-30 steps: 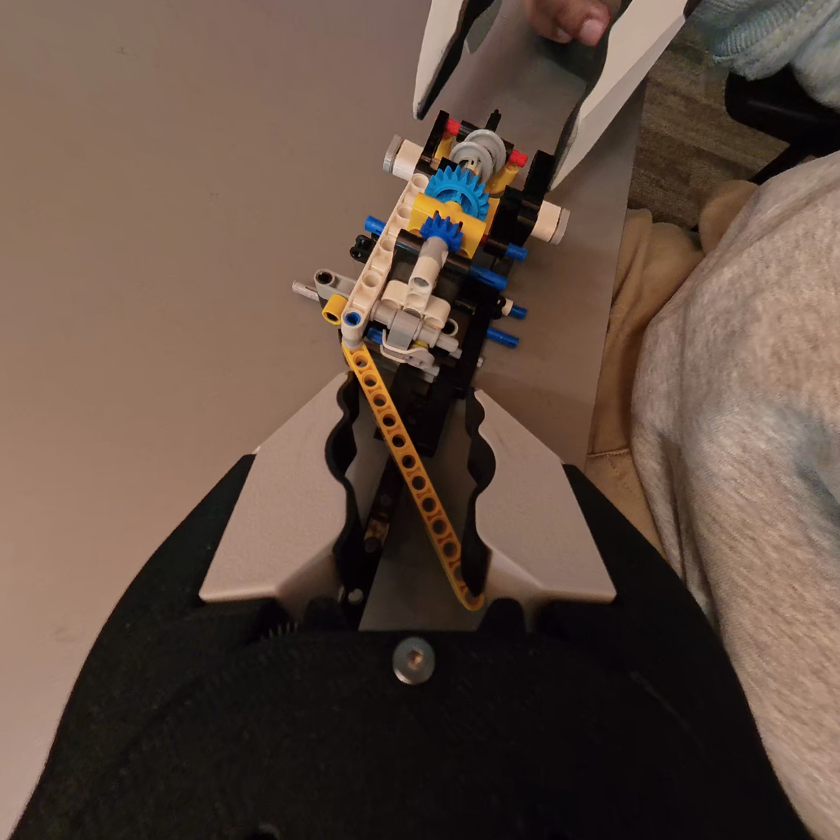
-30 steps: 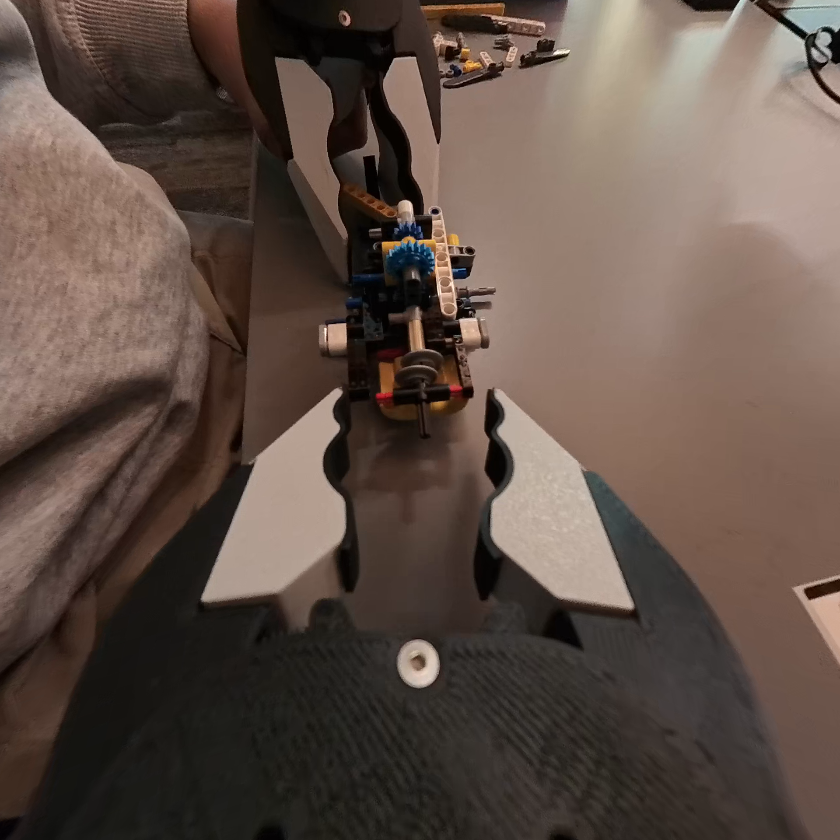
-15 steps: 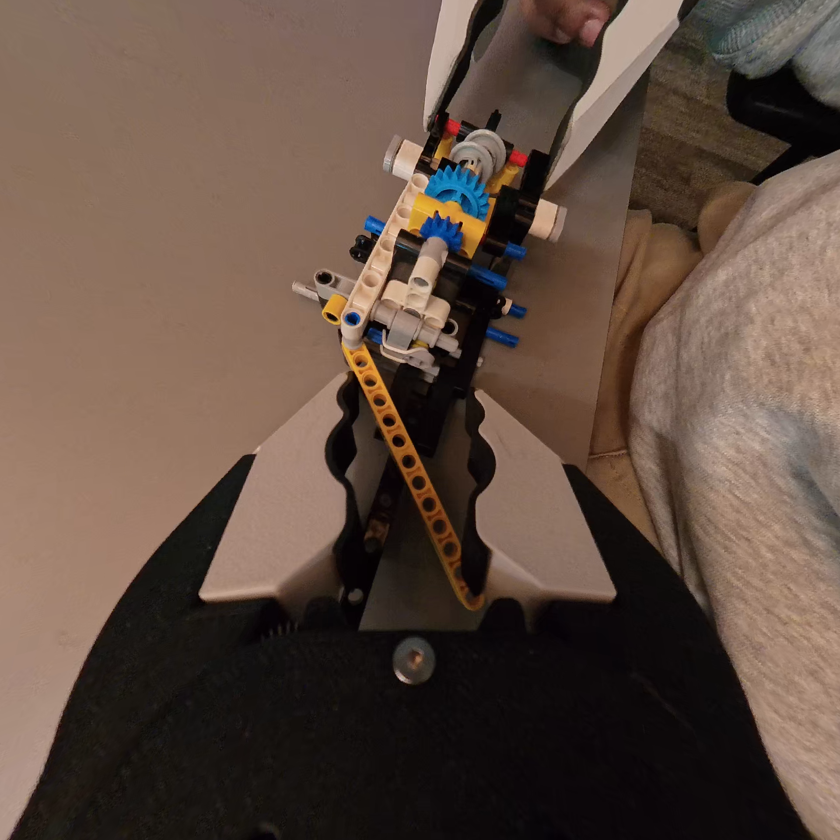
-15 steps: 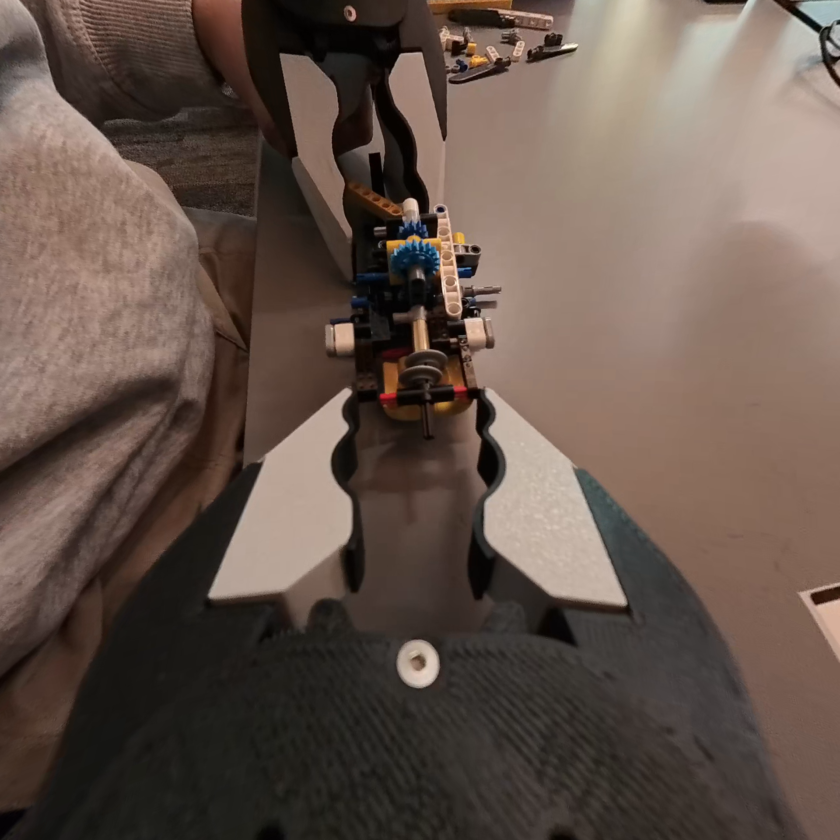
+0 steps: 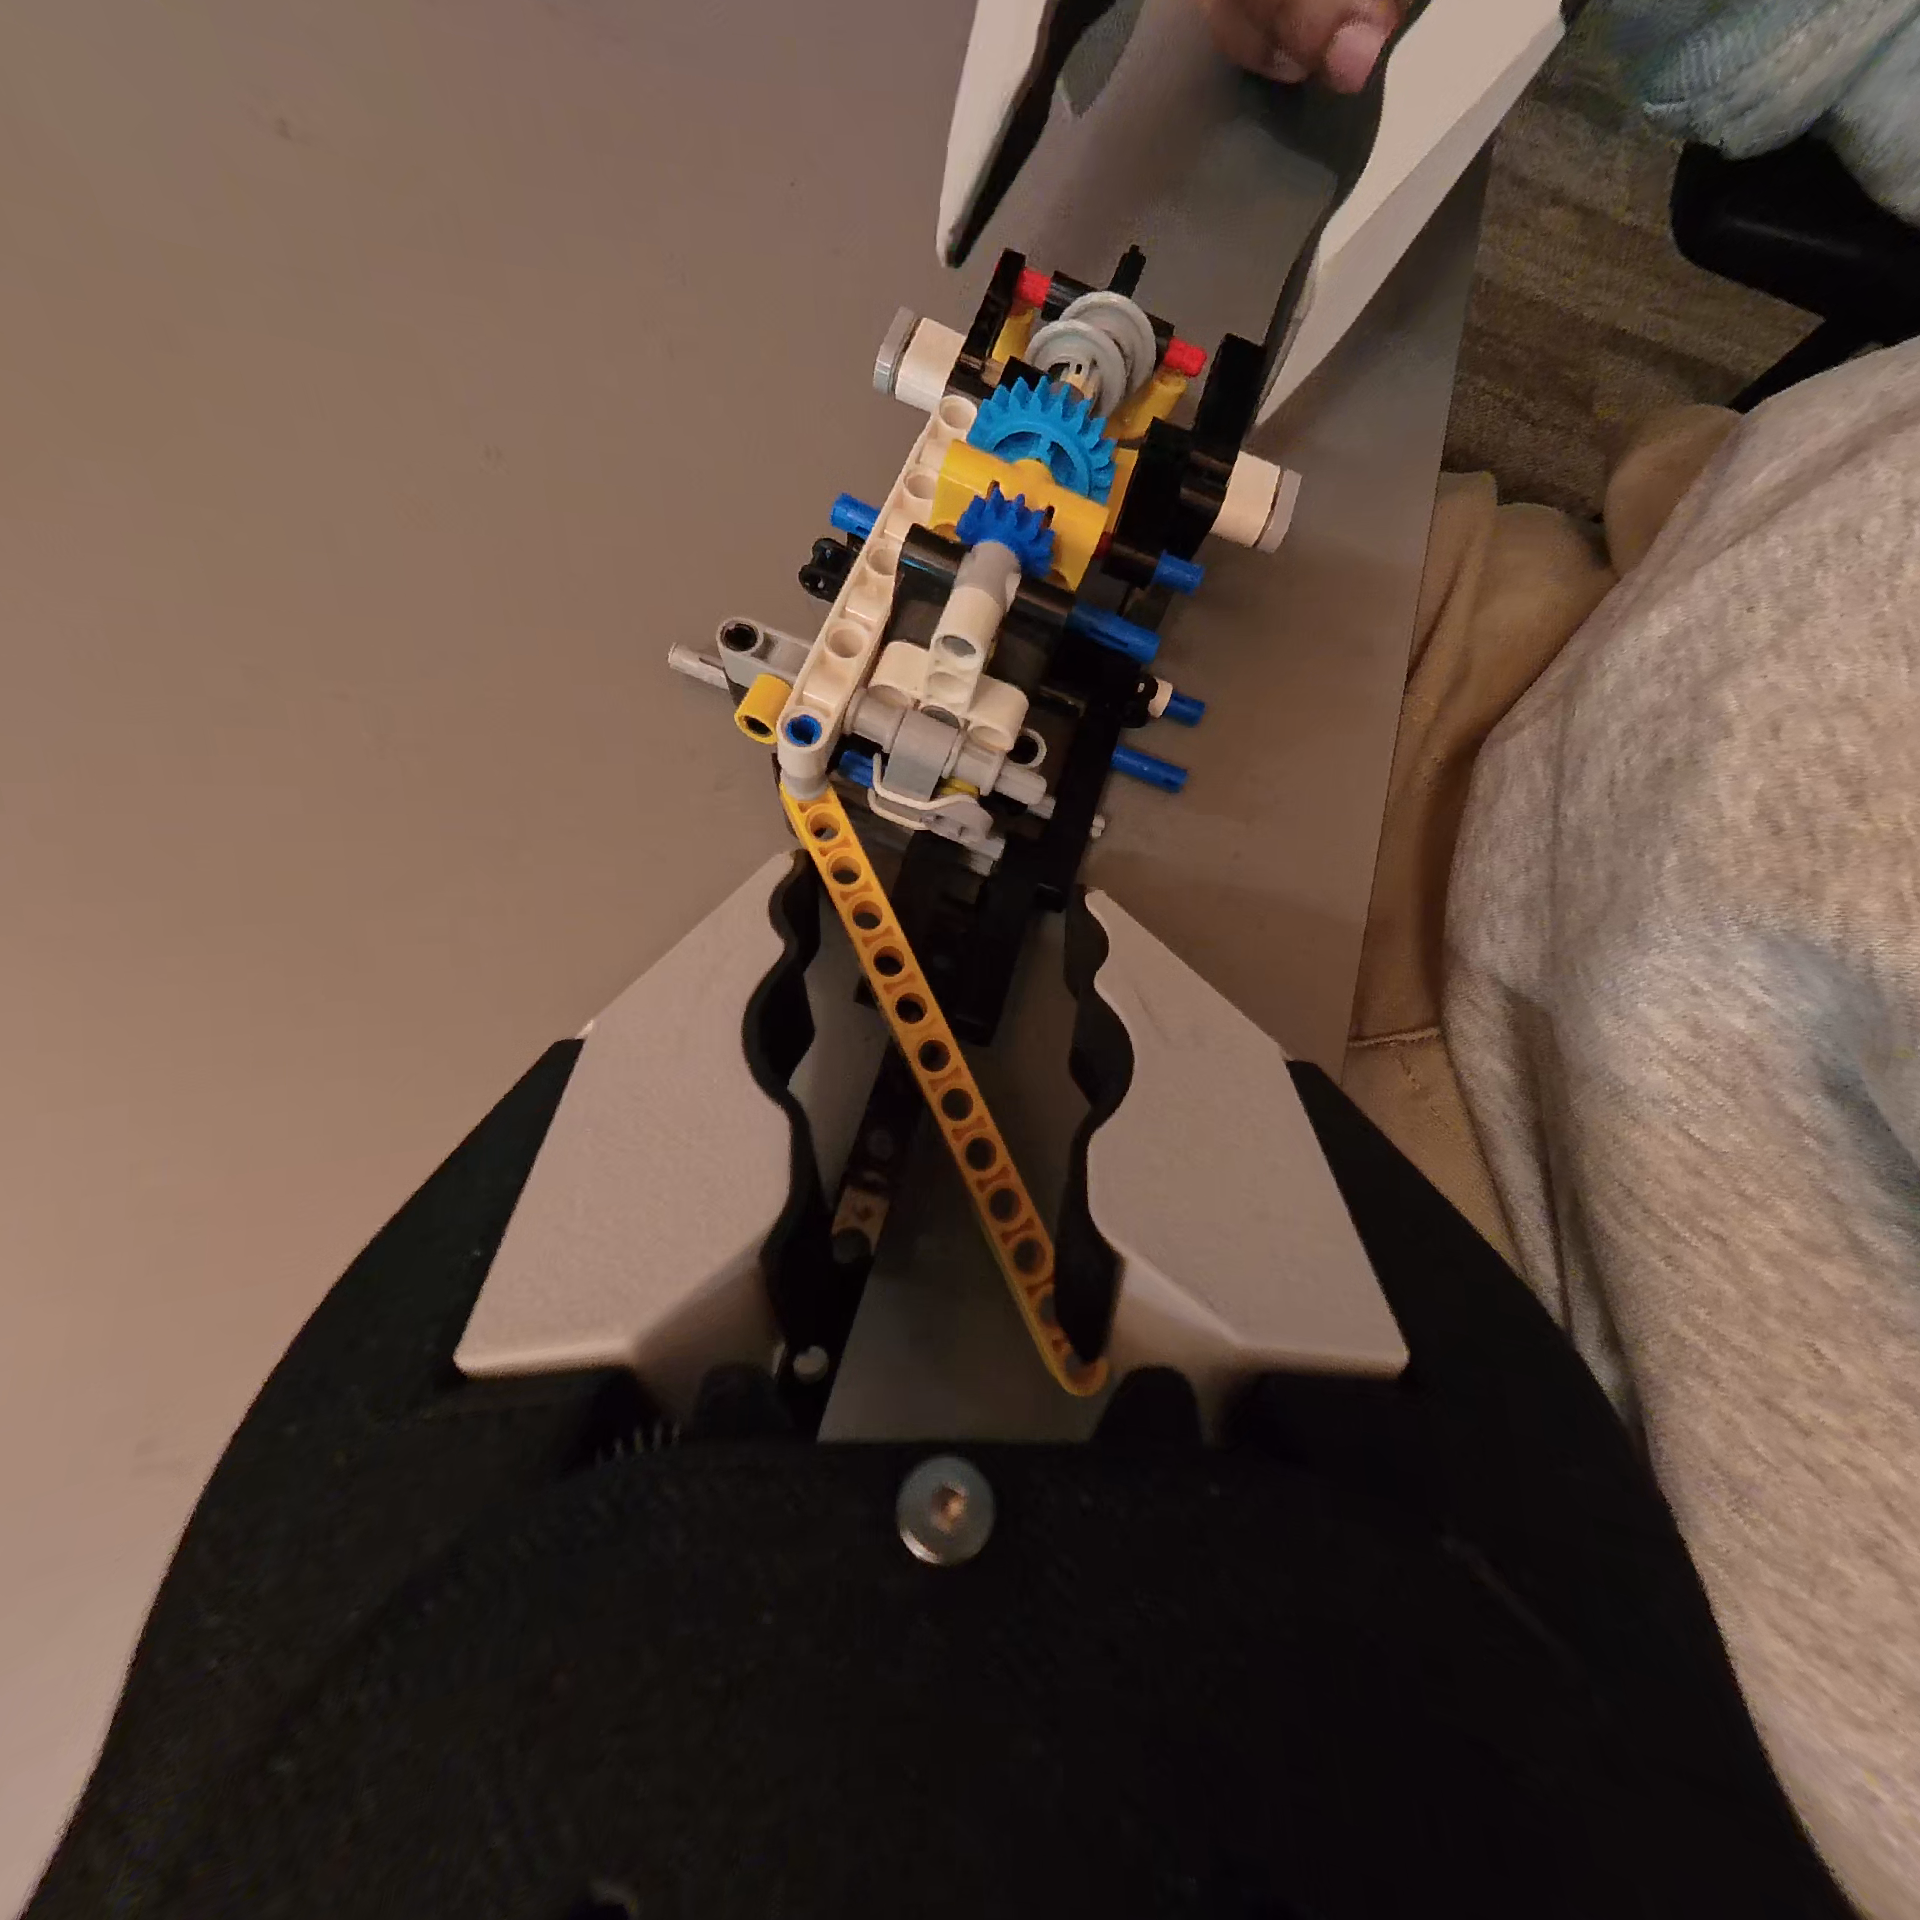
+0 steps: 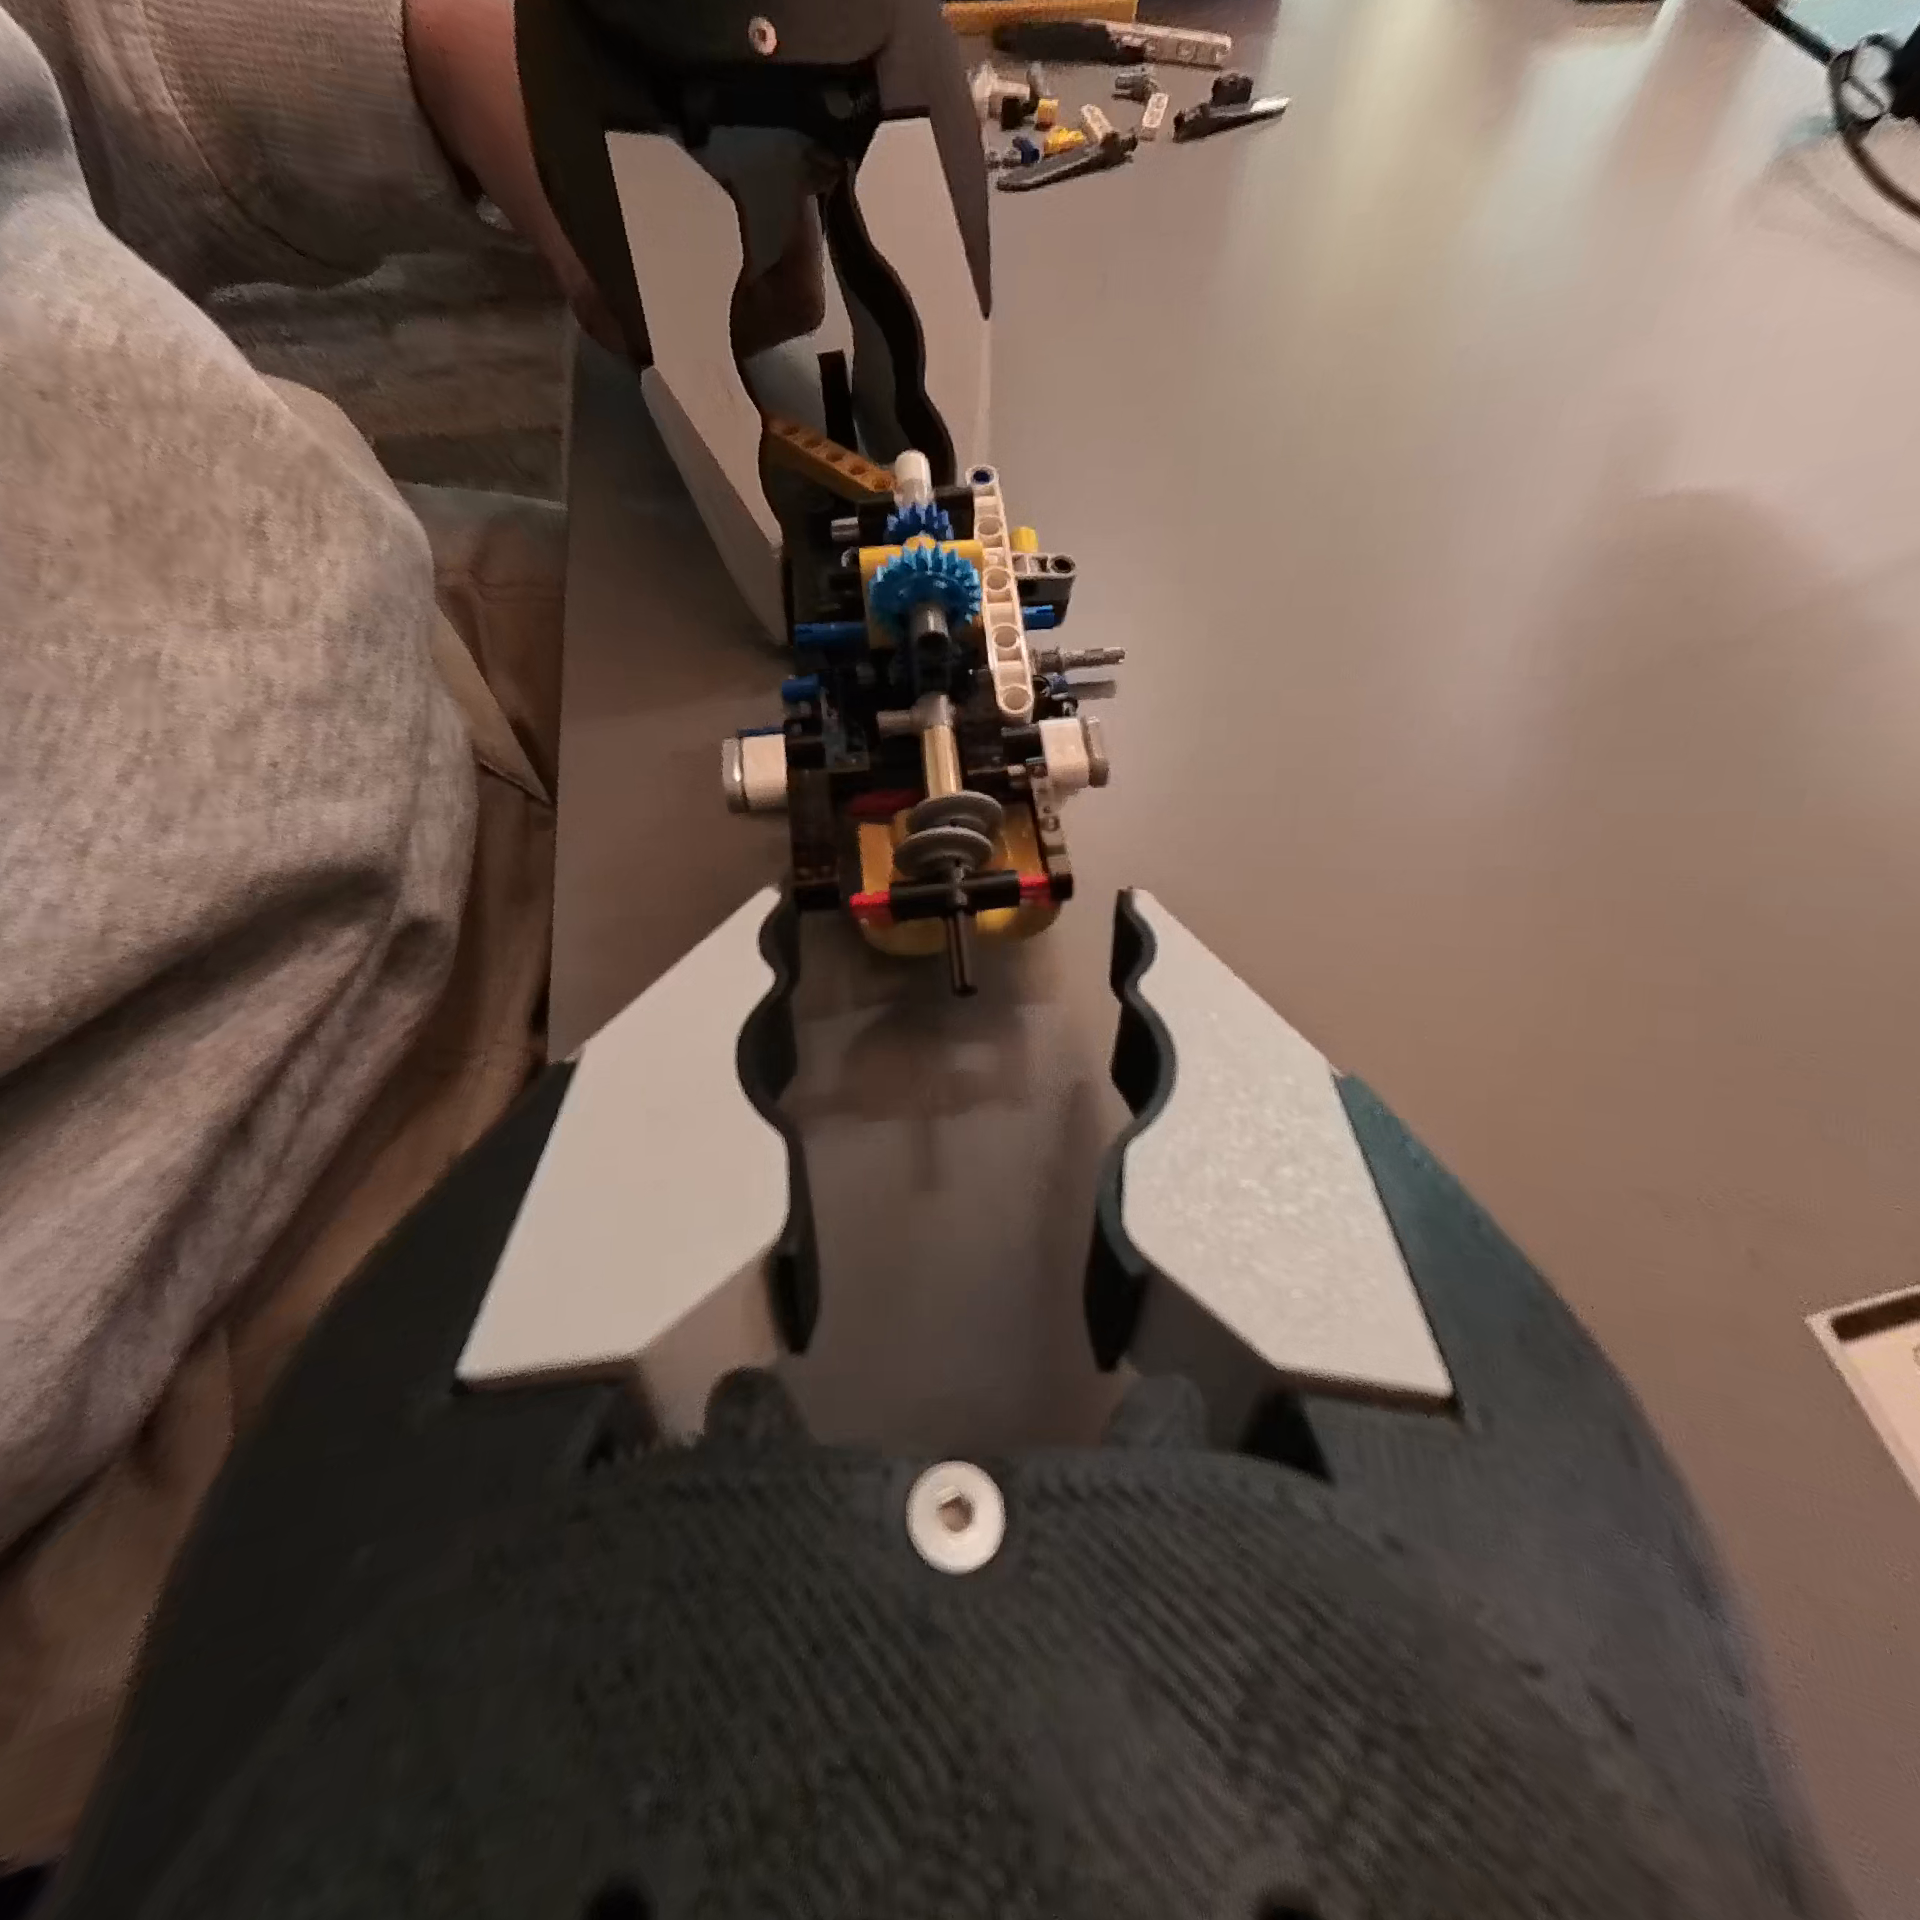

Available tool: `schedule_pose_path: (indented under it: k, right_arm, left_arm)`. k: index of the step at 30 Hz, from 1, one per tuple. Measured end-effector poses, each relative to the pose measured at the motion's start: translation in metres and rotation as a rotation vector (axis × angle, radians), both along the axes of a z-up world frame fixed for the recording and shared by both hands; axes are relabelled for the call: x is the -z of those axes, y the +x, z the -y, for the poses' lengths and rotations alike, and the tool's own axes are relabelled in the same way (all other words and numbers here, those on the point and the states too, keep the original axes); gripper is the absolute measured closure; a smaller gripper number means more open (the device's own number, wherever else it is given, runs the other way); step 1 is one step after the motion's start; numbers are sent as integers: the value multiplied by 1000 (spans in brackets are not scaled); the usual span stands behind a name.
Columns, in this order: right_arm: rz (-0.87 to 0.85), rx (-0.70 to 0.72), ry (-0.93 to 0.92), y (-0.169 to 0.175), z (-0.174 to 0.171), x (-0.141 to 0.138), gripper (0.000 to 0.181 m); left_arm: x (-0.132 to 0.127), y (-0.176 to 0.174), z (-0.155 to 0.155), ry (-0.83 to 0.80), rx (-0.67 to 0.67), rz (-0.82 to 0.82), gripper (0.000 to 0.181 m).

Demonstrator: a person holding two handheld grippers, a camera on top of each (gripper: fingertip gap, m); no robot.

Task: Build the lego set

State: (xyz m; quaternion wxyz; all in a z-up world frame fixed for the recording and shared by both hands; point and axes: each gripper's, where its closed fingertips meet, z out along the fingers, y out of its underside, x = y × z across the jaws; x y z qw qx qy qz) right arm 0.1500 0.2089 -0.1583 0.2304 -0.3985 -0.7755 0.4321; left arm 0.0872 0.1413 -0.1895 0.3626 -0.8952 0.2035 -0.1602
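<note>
A half-built lego model [image 5: 997,582] of black, white and yellow beams, blue gears and grey pulleys lies on the grey table [image 5: 364,520] near its edge. My left gripper [image 5: 940,883] is shut on the model's near end. A long yellow beam [image 5: 935,1060] and a thin black beam run back between its fingers. My right gripper [image 6: 951,904] is open and empty, its tips just short of the model's [image 6: 925,727] pulley end, one on either side. It also shows at the top of the left wrist view [image 5: 1117,332]. The left gripper [image 6: 862,488] shows beyond the model.
The table edge runs close beside the model, with a person's grey clothing [image 5: 1662,935] just past it. Several loose lego parts [image 6: 1101,114] lie at the far end of the table. A pale box corner [image 6: 1870,1351] sits at the right, and a dark cable [image 6: 1870,73] at the far right. The gap from one gripper's tips to the other's is roughly 11 centimeters.
My right gripper closed in around the model's pulley end half a second ago, then opened wider and drew back a little. The left gripper and the model have stayed put.
</note>
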Motion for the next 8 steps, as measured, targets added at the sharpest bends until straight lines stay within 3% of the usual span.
schedule_pose_path:
  k: [4,8]
  right_arm:
    - [-31,-5,-106,0,3,-15,122]
    - [2,4,-75,-1,2,-7,123]
  left_arm:
    - [0,0,0,-1,0,2,135]
    - [0,0,0,-1,0,2,135]
